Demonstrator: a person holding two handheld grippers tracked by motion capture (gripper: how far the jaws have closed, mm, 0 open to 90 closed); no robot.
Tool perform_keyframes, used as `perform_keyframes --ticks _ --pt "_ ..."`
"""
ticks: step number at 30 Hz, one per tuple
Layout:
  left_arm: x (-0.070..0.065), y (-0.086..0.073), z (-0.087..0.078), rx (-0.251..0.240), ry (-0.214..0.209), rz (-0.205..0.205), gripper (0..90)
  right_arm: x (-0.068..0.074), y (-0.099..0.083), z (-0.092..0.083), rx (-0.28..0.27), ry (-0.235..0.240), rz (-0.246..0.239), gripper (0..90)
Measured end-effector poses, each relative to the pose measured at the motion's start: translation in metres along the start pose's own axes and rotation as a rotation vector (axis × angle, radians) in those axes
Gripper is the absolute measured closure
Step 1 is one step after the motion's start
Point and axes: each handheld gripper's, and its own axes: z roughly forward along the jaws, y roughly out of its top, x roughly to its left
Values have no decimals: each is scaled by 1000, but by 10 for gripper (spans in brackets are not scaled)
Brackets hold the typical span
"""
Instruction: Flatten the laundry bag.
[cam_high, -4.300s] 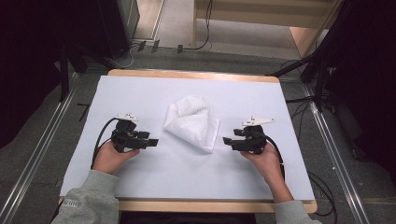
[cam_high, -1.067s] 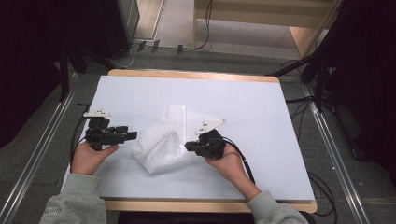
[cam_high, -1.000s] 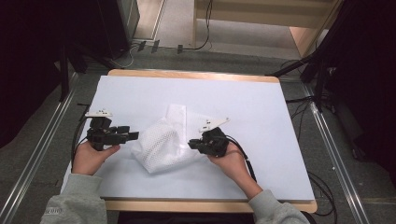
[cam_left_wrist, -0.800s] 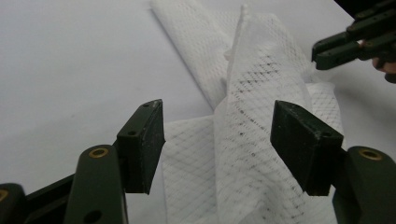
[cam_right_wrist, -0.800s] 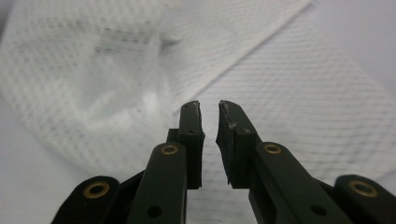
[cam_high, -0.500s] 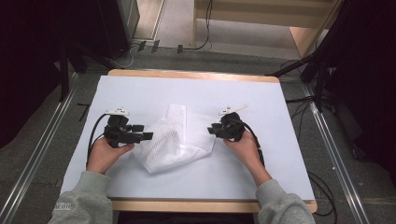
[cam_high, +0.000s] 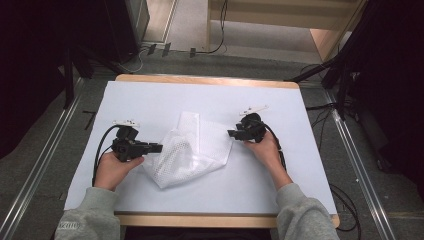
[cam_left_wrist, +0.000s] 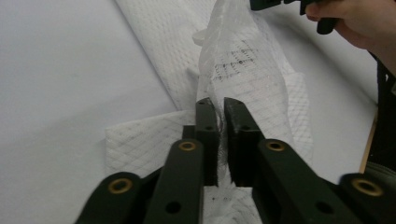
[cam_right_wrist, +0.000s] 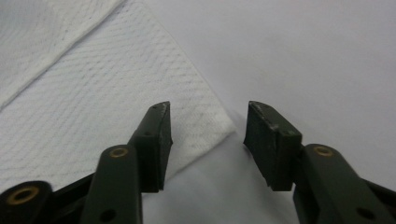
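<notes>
A white mesh cloth (cam_high: 192, 152) lies partly opened near the middle of the table (cam_high: 150, 100), on a pale sheet that covers most of the top. The left tongs (cam_high: 156, 147) sit at the cloth's left edge with their jaws pressed together on a fold of the mesh. In the left gripper view the netting rises as a thin raised ridge from between the jaws (cam_left_wrist: 243, 60), so that side is pinched and lifted slightly off the table, probably to keep one corner anchored while the rest is spread.

The right tongs (cam_high: 231, 134) rest at the cloth's right-hand corner with their jaws set wide apart and nothing between them. In the right gripper view that corner (cam_right_wrist: 205, 123) lies flat on the sheet, partly under the gap between the two black jaws, one jaw over the cloth and the other over bare table. This placement suggests the person is lining up to take the corner, so that the cloth could be held from two opposite sides. Both hands keep the tongs low, close to the table surface.
</notes>
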Motion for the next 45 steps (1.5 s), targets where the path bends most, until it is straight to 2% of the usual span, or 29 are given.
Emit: perform_keyframes --ticks 2,3,4,5,6,7,8,11,12,14,16,17,18,19,21,22,23,24,25,27,28,35,37,38,42,45 --pt "-1 -1 -4 -11 -6 -15 900 2 3 3 17 18 9 582" --pt "-2 -1 -5 -14 -13 -17 900 6 4 5 15 -5 -21 670" --pt "-2 -2 -6 -17 -18 -19 900 6 4 5 15 -5 -21 670" --pt "-3 -2 -7 -16 -14 -20 900 9 5 6 22 -34 -44 743" --pt "-3 -2 -7 -14 -12 -18 900 9 5 6 22 -34 -44 743" --pt "-3 -3 -8 -14 -9 -19 900 10 6 7 22 -45 -34 797" --pt "-2 -3 -9 -15 -8 -19 900 10 7 7 33 -33 -21 854" --pt "-2 -2 -11 -25 6 -12 900 9 11 7 60 -16 9 892" --pt "-1 -2 -12 -30 9 -14 900 8 12 7 69 -12 21 894" --pt "1 -1 -14 -44 22 -7 900 2 13 3 53 -31 28 894" --pt "5 2 -19 -91 45 -15 900 -6 13 -3 30 -55 51 894" --pt "5 2 -19 -91 45 -15 900 -6 13 -3 30 -55 51 894" --pt "8 3 -21 -109 53 -16 900 -11 13 -7 20 -62 65 894" --pt "9 4 -22 -119 57 -19 900 -22 10 -13 6 -79 93 894" --pt "13 6 -22 -150 62 -25 900 -27 9 -16 3 -83 110 894" --pt "14 7 -22 -156 68 -22 900 -36 5 -21 -4 -103 133 894" --pt "16 8 -21 -156 74 -20 900 -36 5 -21 -4 -103 133 894" --pt "17 9 -19 -161 76 -24 900 -46 0 -29 -18 -142 158 894" --pt "17 9 -18 -161 79 -25 900 -46 0 -29 -18 -142 158 894" --pt "16 12 -15 -153 76 -8 900 -55 -8 -36 -33 -160 201 894" --pt "15 12 -14 -154 67 -2 900 -57 -10 -38 -34 -167 208 894" --pt "7 13 -6 -118 18 22 900 -58 -24 -50 -16 -166 217 880" --pt "2 12 -4 -101 11 43 900 -57 -29 -51 -1 -148 214 827" --pt "0 11 -4 -98 6 51 900 -56 -31 -54 -2 -140 215 740" --pt "-12 5 -7 -77 -24 100 893 -52 -32 -62 -33 -123 218 700" --pt "-19 1 -7 -54 -34 116 888 -43 -29 -71 -79 -114 196 688"
